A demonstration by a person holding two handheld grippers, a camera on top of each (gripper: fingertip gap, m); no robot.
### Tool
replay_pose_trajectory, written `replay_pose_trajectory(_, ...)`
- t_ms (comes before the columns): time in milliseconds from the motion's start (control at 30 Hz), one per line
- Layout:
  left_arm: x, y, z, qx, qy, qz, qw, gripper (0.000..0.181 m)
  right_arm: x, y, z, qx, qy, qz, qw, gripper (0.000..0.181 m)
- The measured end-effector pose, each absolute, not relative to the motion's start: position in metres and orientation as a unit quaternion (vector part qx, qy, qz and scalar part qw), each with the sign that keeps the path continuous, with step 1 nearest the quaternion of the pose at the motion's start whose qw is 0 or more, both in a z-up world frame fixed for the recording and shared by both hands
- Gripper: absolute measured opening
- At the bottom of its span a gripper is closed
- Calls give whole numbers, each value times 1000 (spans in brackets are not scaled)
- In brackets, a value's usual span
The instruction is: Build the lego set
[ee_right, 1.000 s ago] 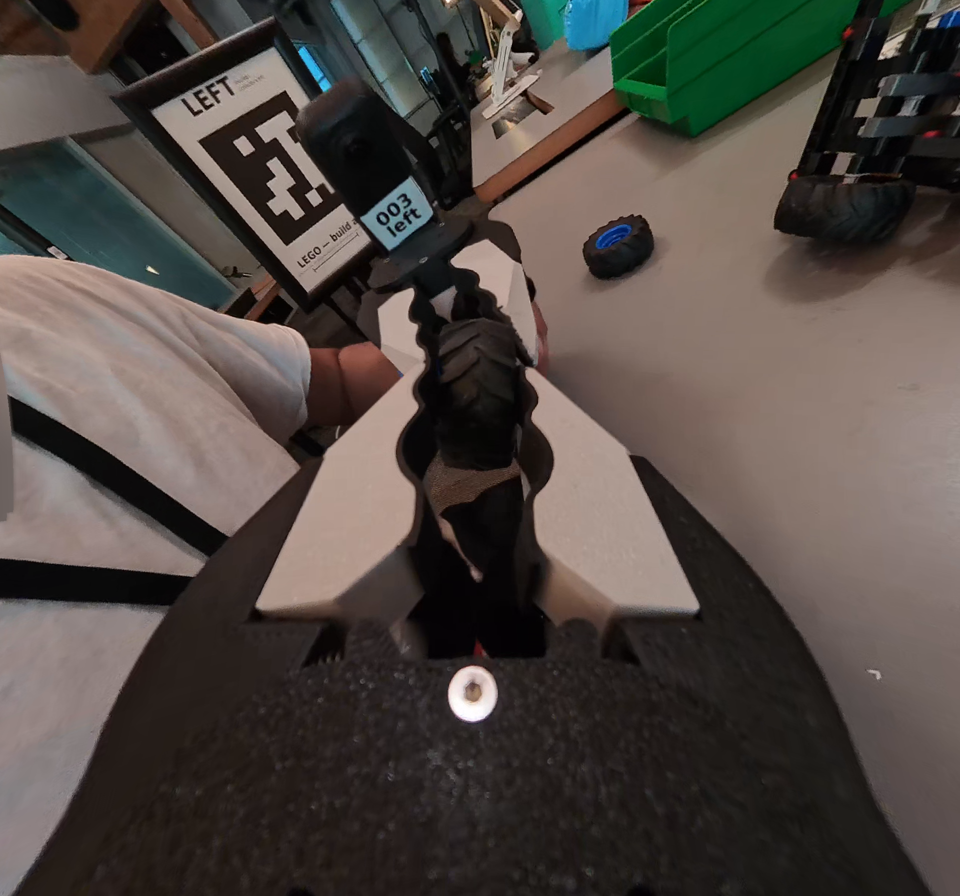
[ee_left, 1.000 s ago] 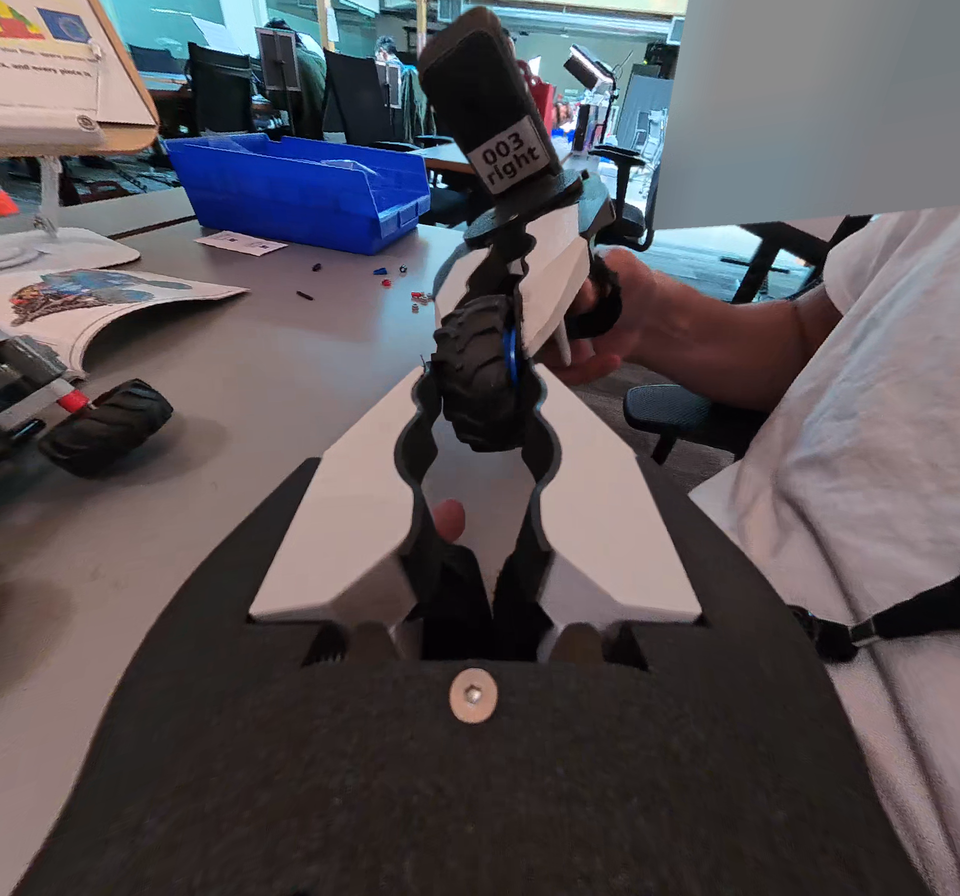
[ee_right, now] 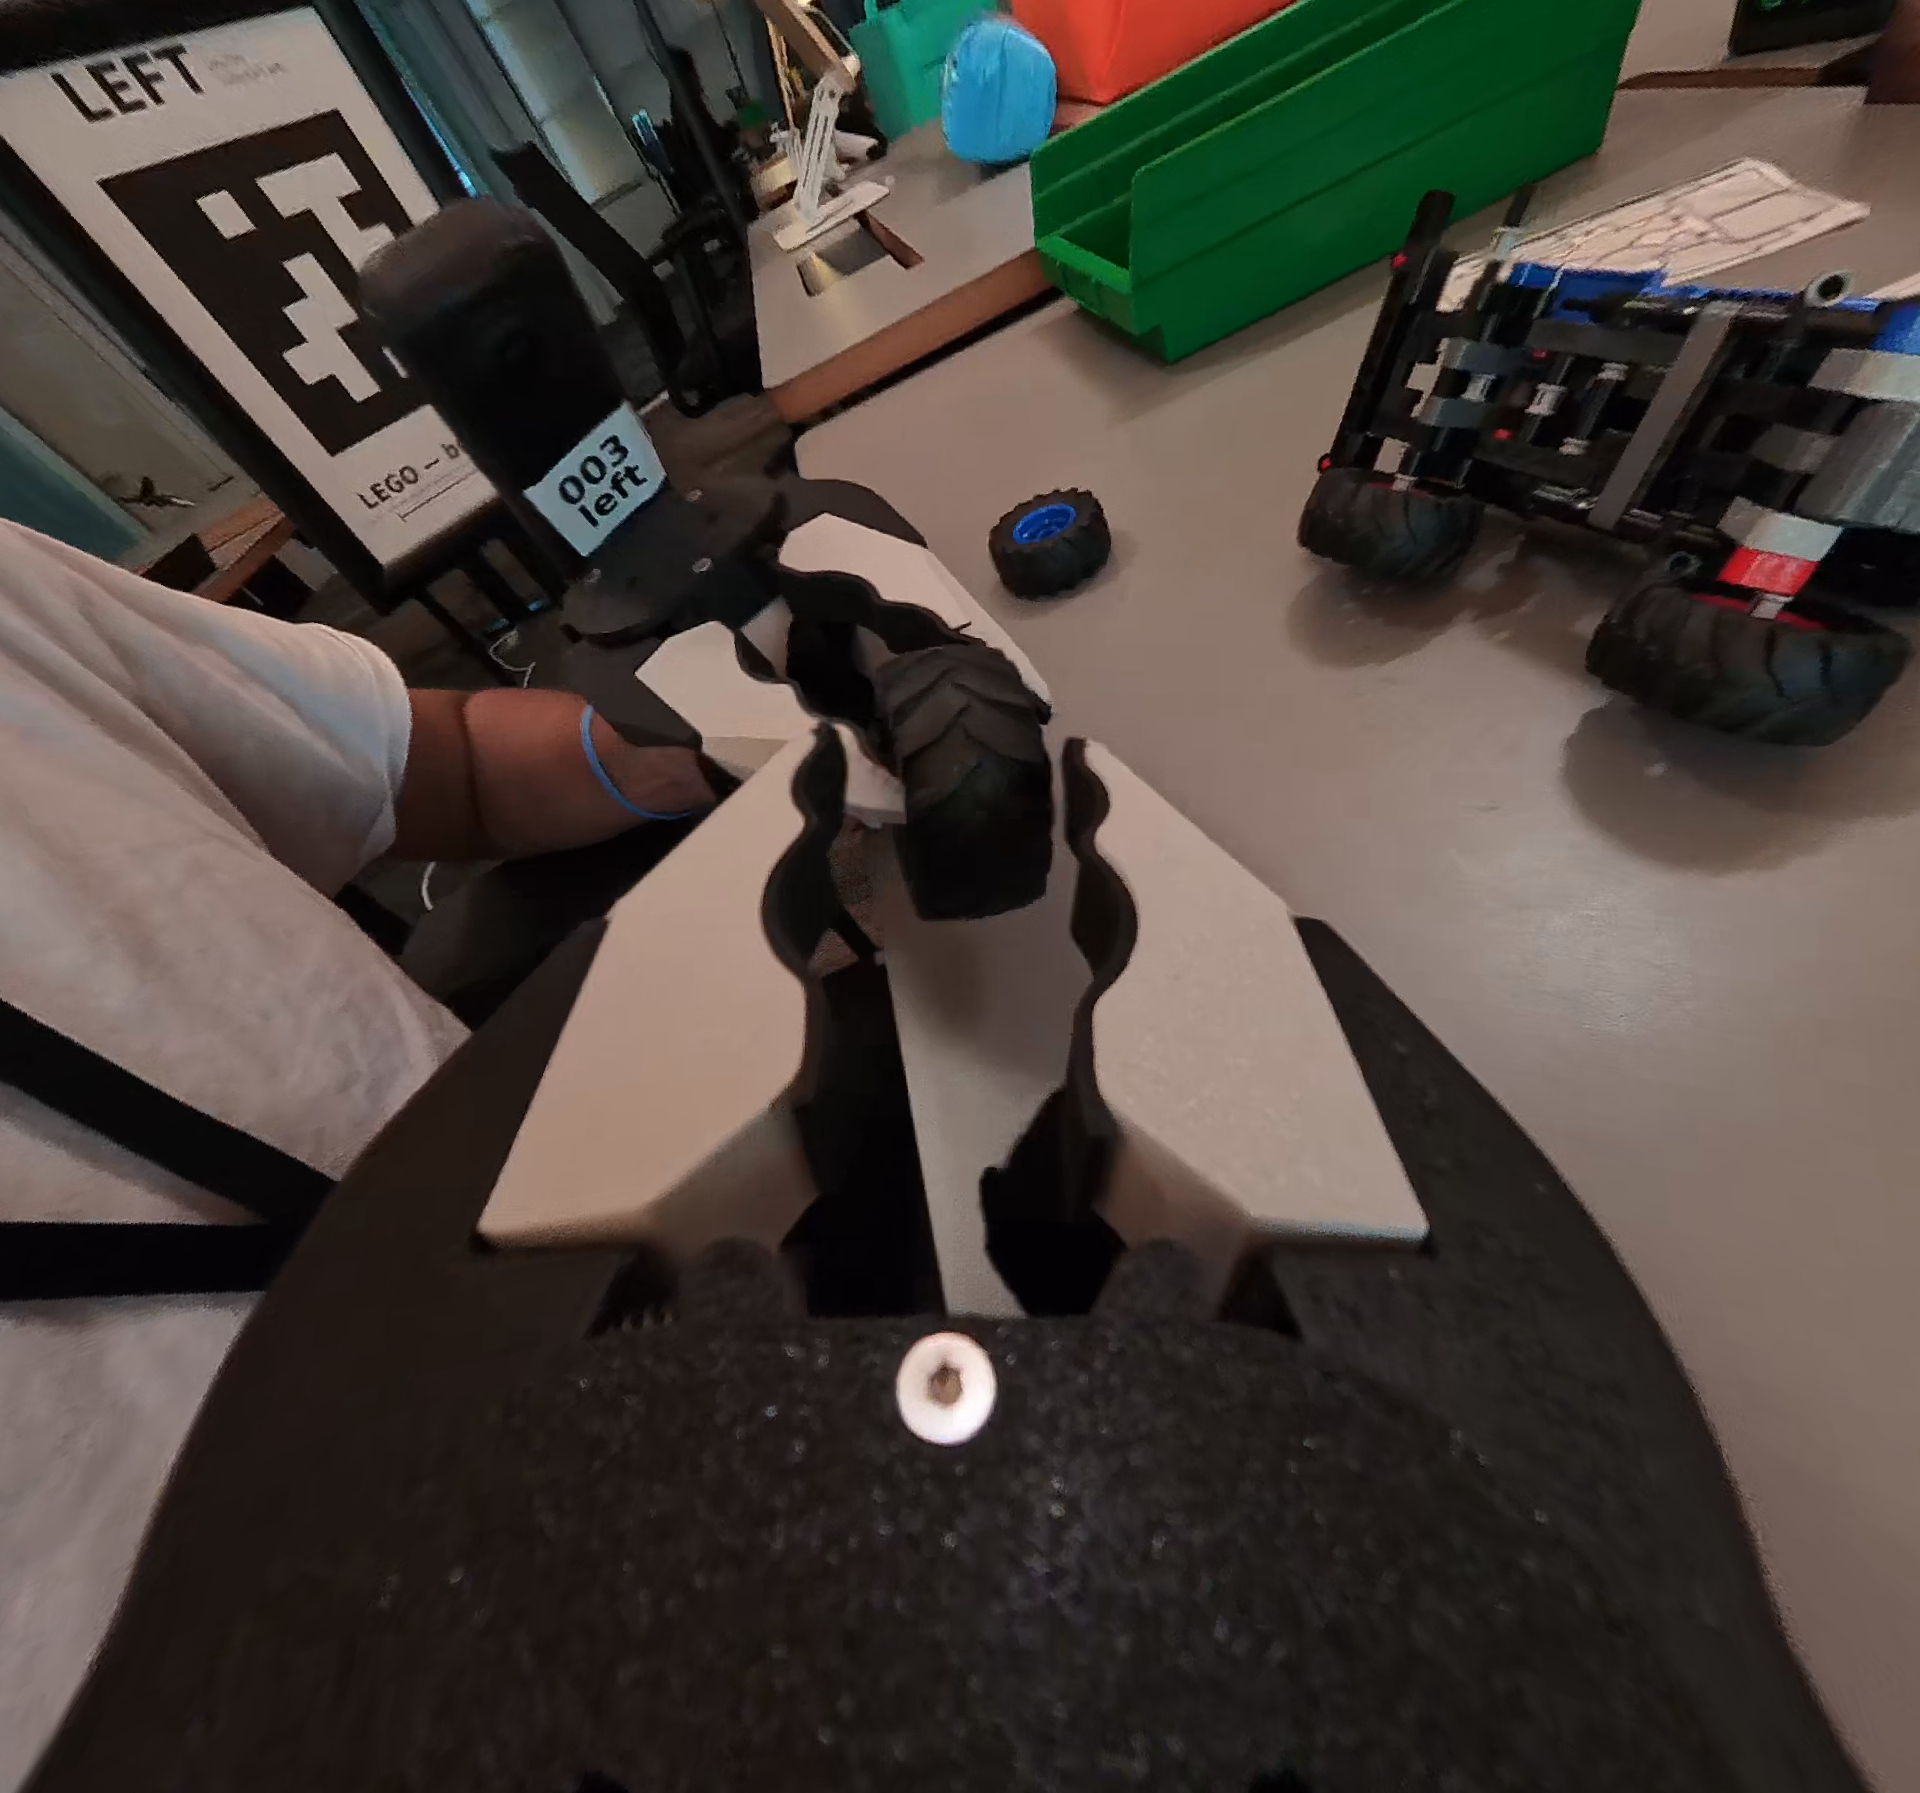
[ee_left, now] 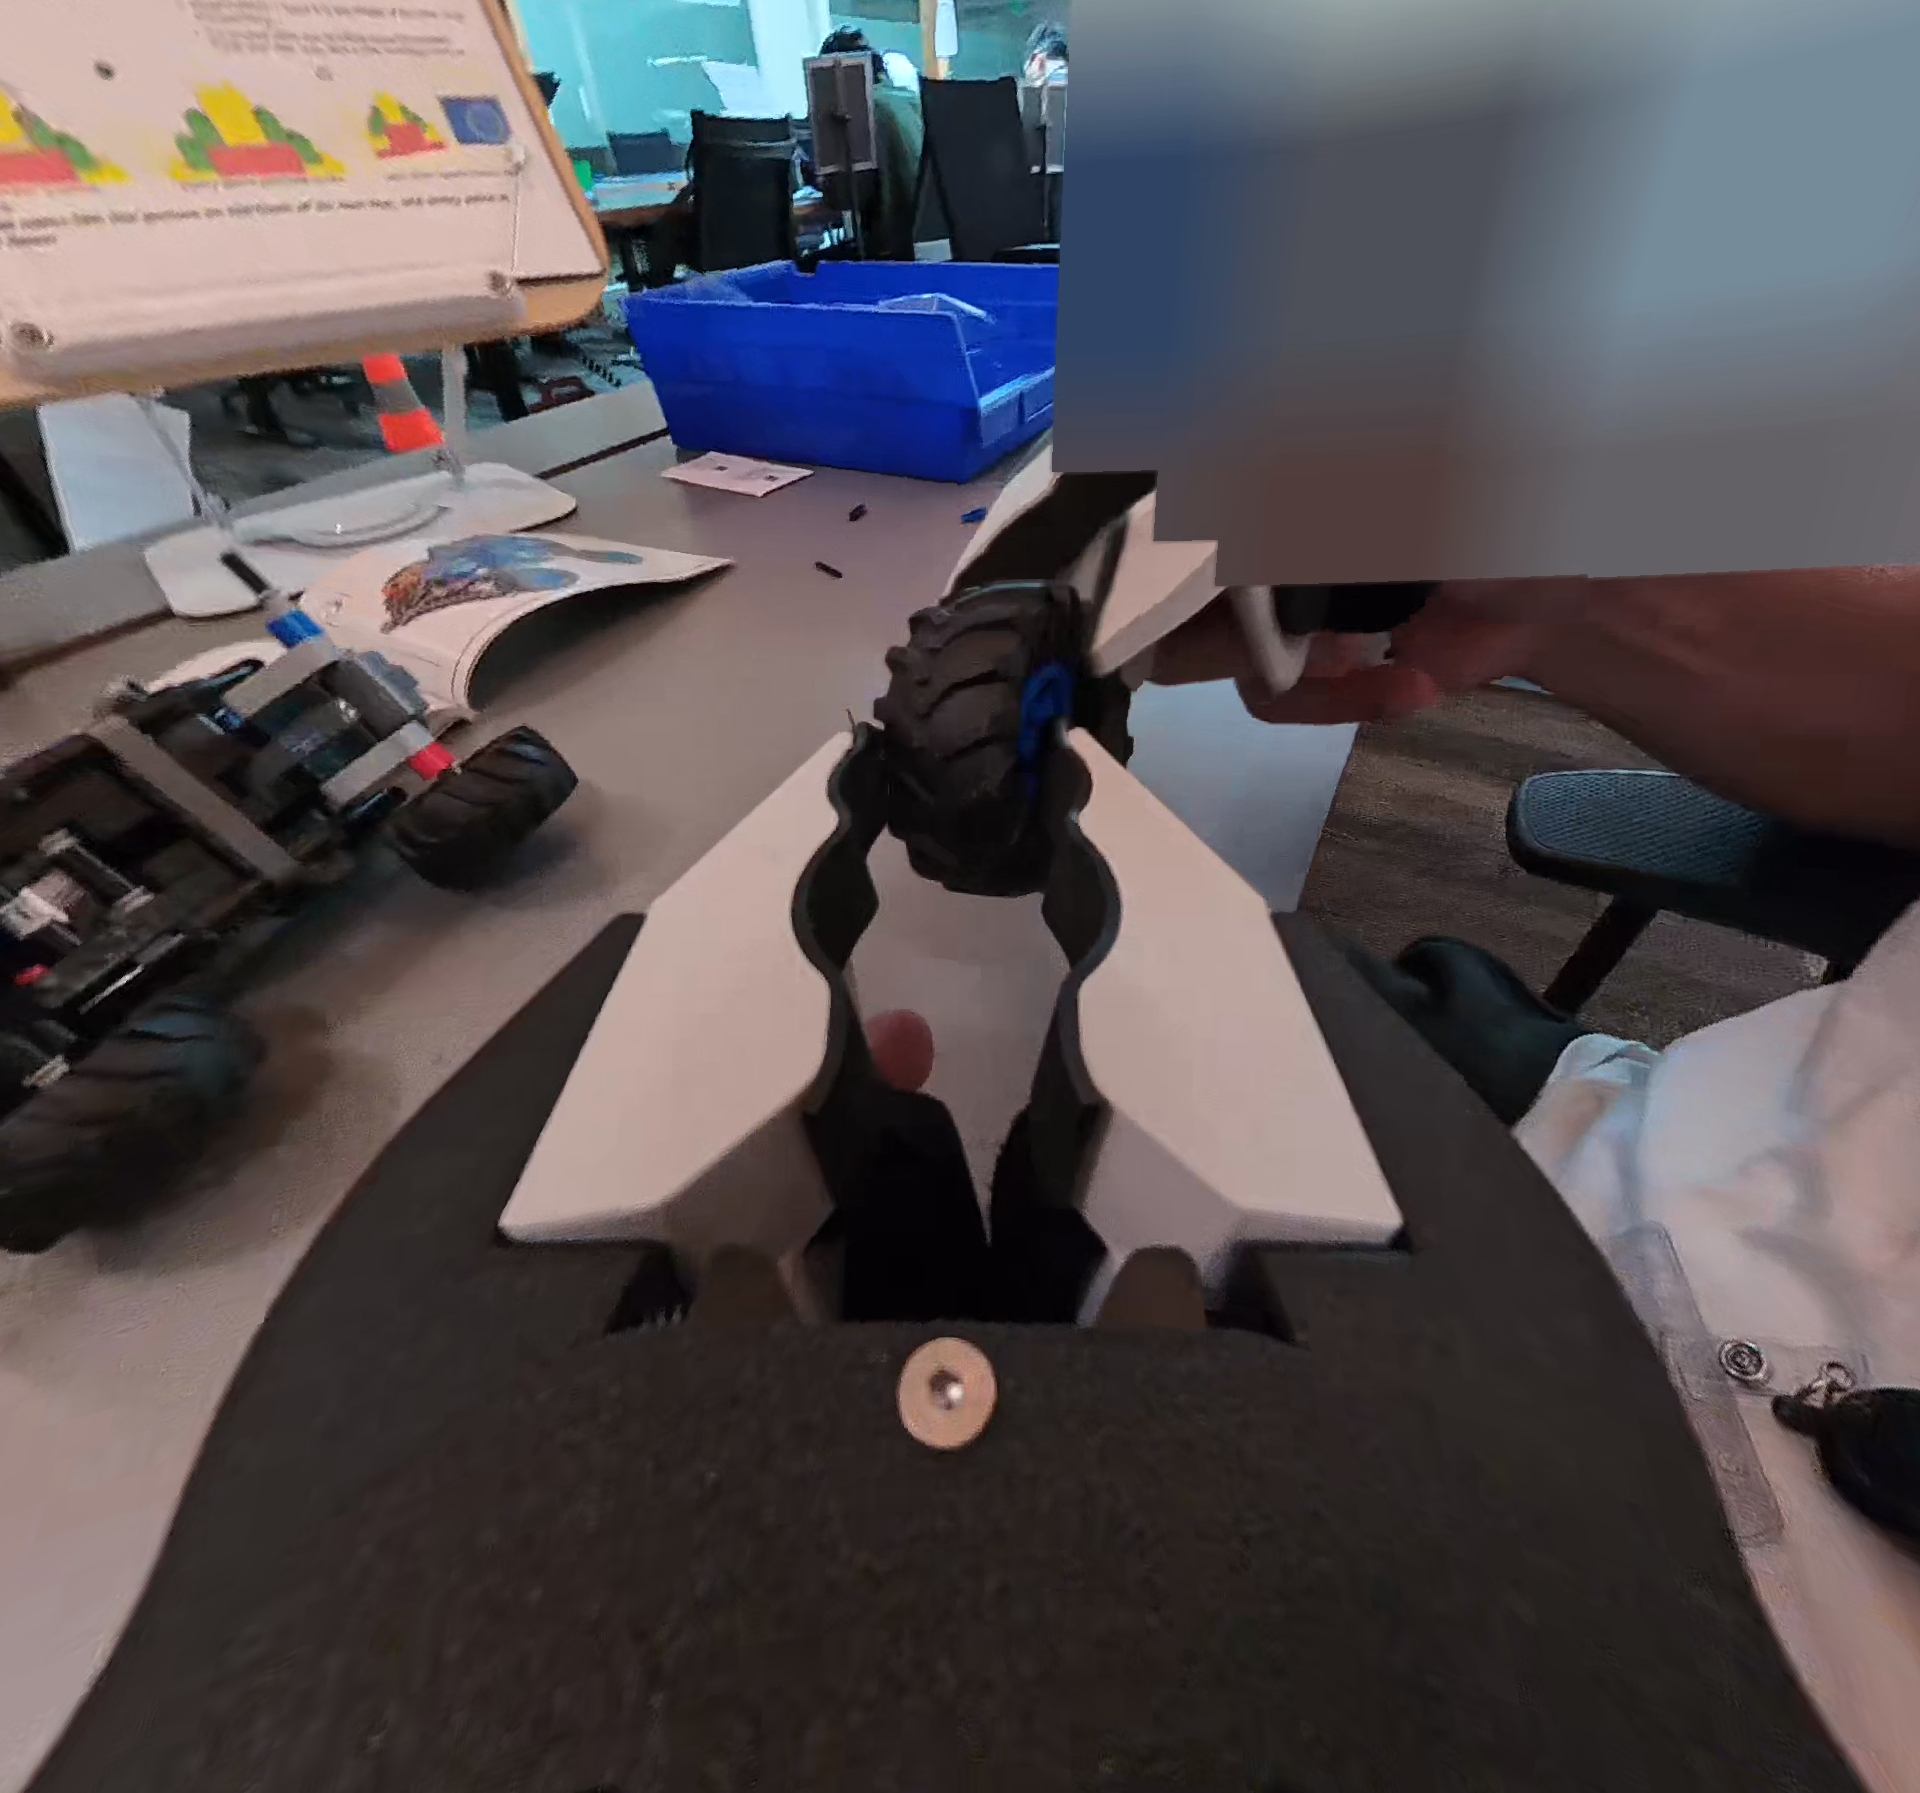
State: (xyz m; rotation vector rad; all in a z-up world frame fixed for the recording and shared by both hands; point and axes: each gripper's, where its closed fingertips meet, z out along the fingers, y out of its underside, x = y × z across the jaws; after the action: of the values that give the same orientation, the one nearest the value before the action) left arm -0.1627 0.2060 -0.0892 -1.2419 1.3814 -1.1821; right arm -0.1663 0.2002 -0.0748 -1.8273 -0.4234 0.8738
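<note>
A black tyre on a blue hub, the wheel (ee_left: 961, 756), sits between the tips of my left gripper (ee_left: 971, 756), which is shut on it and holds it above the grey table's near edge. In the right wrist view the same wheel (ee_right: 971, 808) is at the end of the left gripper (ee_right: 894, 673). My right gripper (ee_right: 951, 756) is open, with its tips on either side of the wheel and a gap on the left. The truck model (ee_right: 1621, 424) lies on the table at the right; it also shows in the left wrist view (ee_left: 208, 808).
A loose blue-hubbed wheel (ee_right: 1049, 543) lies on the table (ee_right: 1351, 1016). A green bin (ee_right: 1309, 195) and a printed sheet (ee_right: 1704, 221) are behind the truck. A blue bin (ee_left: 842, 361), an open booklet (ee_left: 520, 590), small loose parts (ee_left: 831, 567) and a sign on a stand (ee_left: 260, 112) are on the other side. The grippers are tip to tip, or close to it.
My right gripper has opened and let go of the wheel, which stays in my left gripper. Both views have swung towards the truck model.
</note>
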Motion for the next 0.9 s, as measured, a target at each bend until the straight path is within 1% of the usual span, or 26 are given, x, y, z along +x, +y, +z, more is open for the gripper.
replay_pose_trajectory(33,-163,208,-89,-509,551,-490,444,28,-161,201,-74,-756,-177,353,521,49)
replay_pose_trajectory(133,-165,212,-80,-527,505,-555,400,28,-164,201,-83,-757,-187,351,518,59)
replay_pose_trajectory(167,-165,211,-79,-534,491,-575,378,28,-168,203,-86,-756,-180,365,512,55)
replay_pose_trajectory(233,-164,211,-81,-544,474,-597,351,28,-171,204,-80,-733,-159,401,526,34)
replay_pose_trajectory(267,-164,210,-82,-547,469,-602,344,29,-173,204,-79,-728,-155,413,524,30)
replay_pose_trajectory(333,-165,209,-83,-549,471,-604,335,29,-173,203,-81,-734,-158,412,516,30)
replay_pose_trajectory(533,-169,201,-82,-513,524,-570,370,30,-177,191,-96,-779,-189,395,450,28)
replay_pose_trajectory(633,-169,198,-82,-508,530,-565,376,28,-176,187,-95,-784,-193,396,437,28)
replay_pose_trajectory(800,-165,206,-83,-528,511,-536,416,25,-171,195,-96,-802,-167,346,457,27)
replay_pose_trajectory(900,-162,209,-87,-553,495,-519,423,23,-168,201,-102,-816,-151,305,468,26)
